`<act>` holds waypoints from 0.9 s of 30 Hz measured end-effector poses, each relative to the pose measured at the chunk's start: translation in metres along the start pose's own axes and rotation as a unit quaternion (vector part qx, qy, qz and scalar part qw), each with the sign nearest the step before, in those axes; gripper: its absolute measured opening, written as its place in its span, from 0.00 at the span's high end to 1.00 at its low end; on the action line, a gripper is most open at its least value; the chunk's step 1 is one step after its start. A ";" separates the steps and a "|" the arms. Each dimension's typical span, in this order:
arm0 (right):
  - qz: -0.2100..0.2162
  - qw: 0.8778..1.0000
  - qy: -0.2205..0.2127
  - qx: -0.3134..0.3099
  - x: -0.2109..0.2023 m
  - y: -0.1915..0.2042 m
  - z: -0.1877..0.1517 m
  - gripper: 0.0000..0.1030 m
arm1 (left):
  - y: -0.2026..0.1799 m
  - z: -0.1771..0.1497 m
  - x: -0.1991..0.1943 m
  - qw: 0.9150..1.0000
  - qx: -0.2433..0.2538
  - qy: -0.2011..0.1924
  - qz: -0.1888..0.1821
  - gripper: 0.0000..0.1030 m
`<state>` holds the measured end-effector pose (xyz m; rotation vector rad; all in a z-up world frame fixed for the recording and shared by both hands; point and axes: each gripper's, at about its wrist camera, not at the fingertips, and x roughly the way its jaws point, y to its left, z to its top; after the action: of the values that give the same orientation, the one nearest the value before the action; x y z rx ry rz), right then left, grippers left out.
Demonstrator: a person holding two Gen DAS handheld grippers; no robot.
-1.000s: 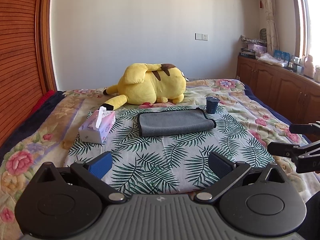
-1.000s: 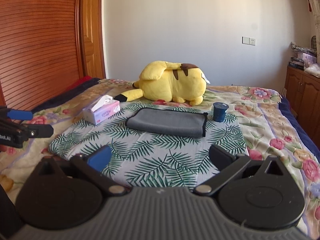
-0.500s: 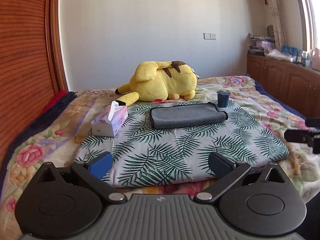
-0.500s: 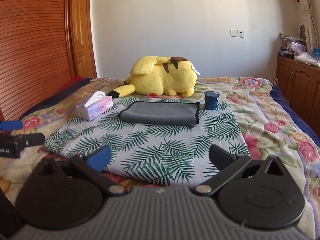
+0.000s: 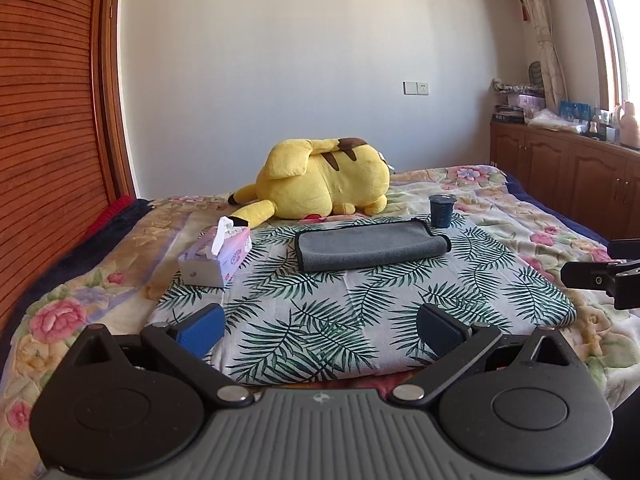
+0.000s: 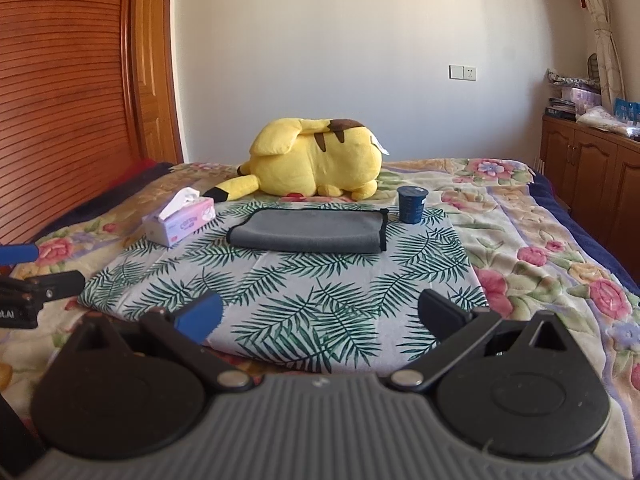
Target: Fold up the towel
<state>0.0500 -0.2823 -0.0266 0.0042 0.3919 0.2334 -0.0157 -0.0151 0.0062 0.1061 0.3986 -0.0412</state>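
Observation:
A grey towel (image 5: 370,249) with a dark edge lies folded into a flat rectangle at the far side of a palm-leaf cloth (image 5: 352,312) on the bed; it also shows in the right wrist view (image 6: 310,231). My left gripper (image 5: 320,326) is open and empty, held back near the cloth's front edge, well short of the towel. My right gripper (image 6: 320,314) is also open and empty, at the same distance. Each gripper shows at the edge of the other's view, the right one (image 5: 600,274) and the left one (image 6: 36,276).
A tissue box (image 5: 216,256) stands on the cloth's left edge. A dark blue cup (image 5: 442,210) stands just right of the towel. A yellow plush toy (image 5: 320,188) lies behind it. A wooden wardrobe (image 5: 52,140) is at the left, wooden cabinets (image 5: 560,176) at the right.
Both grippers have drawn back from the bed, so the towel and cloth look farther away. The towel has not moved. Both stay open.

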 end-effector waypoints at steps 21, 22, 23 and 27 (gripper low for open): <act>-0.024 0.998 -0.057 0.002 -0.012 -0.003 0.000 0.00 | 0.007 -0.001 -0.007 0.999 -0.012 -0.031 0.015 0.18; -0.024 0.998 -0.058 0.003 -0.012 -0.003 0.000 0.00 | 0.007 -0.001 -0.007 0.999 -0.013 -0.031 0.015 0.18; -0.024 0.998 -0.058 0.003 -0.012 -0.003 0.000 0.00 | 0.007 0.000 -0.007 0.999 -0.013 -0.031 0.014 0.18; -0.024 0.998 -0.058 0.003 -0.012 -0.003 0.000 0.00 | 0.008 0.000 -0.007 0.999 -0.010 -0.033 0.014 0.18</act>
<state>0.0400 -0.2882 -0.0222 0.0133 0.2769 0.1832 -0.0222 -0.0074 0.0094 0.0893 0.3314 -0.0132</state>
